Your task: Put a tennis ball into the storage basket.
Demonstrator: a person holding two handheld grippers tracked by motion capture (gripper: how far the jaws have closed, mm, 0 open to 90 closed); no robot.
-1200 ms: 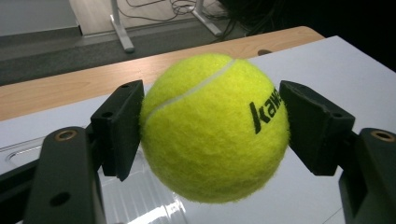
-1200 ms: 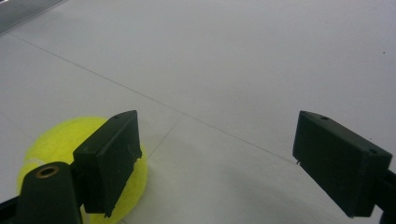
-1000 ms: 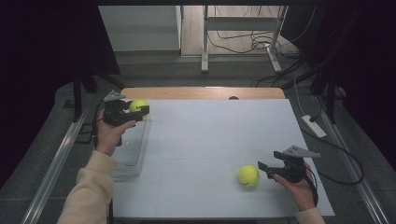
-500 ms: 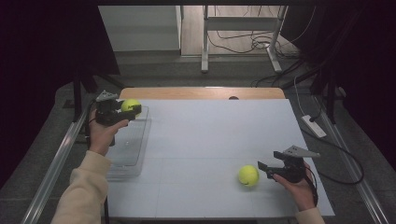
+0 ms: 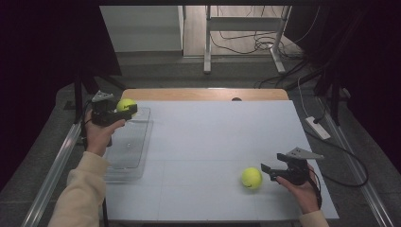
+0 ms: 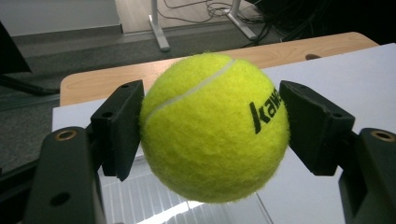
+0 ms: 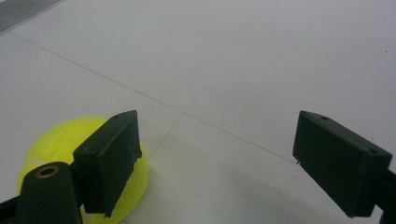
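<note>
The left tongs (image 6: 212, 133) squeeze a fuzzy yellow tennis ball (image 6: 214, 126) from both sides so it cannot drop, holding it above the clear plastic tray (image 5: 126, 151). The right tongs (image 7: 233, 163) stand wide apart on the white worktop (image 5: 213, 142), with a second yellow tennis ball (image 7: 65, 154) just outside one jaw, likely next to be picked.

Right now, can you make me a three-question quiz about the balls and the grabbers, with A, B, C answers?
1. Where is the held tennis ball?
A. over the clear tray
B. on the floor
C. on the wooden table edge

2. How many tennis balls are there?
A. one
B. two
C. four

3. How are the jaws of the right gripper?
A. shut on a ball
B. shut on nothing
C. open

Answers:
1 A, the left gripper holds it above the tray's far end in the high view.
2 B, one is held and a second ball lies on the white table.
3 C, the right gripper view shows a wide gap, with the ball beside one jaw.
</note>
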